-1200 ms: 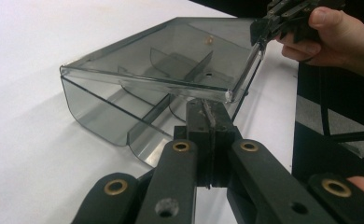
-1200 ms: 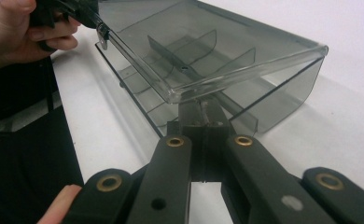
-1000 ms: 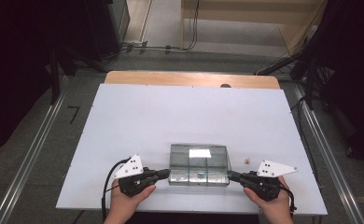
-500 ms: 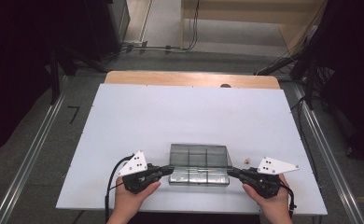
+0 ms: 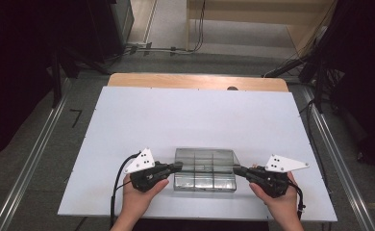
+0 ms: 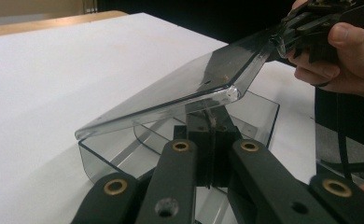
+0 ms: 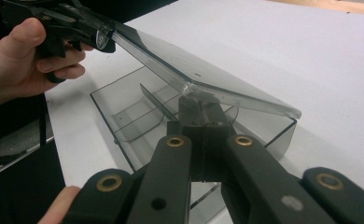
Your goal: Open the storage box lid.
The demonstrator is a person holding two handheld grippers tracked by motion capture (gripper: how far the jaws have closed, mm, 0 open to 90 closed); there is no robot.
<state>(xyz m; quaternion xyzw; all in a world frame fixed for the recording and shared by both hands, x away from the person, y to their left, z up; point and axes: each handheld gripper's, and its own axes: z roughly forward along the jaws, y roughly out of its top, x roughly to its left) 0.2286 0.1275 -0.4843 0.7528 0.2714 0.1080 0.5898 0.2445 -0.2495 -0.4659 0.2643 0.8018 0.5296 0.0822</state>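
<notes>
A smoky clear plastic box with several compartments sits near the front edge of the white tabletop. Its hinged lid is tilted up, with the front edge raised off the base. My left gripper is shut on the lid's left end, and my right gripper is shut on its right end. In the left gripper view the jaws pinch the lid above the open base, with the right gripper far off. In the right gripper view the right gripper clamps the lid opposite the left gripper.
The white tabletop stretches wide behind the box. A wooden edge runs along its far side. Metal rails flank the table on the floor, and dark stands and cables stand behind it.
The lid's front edge has lifted off the base, and the bright reflection on the lid is gone. Both hands stay about where they were.
</notes>
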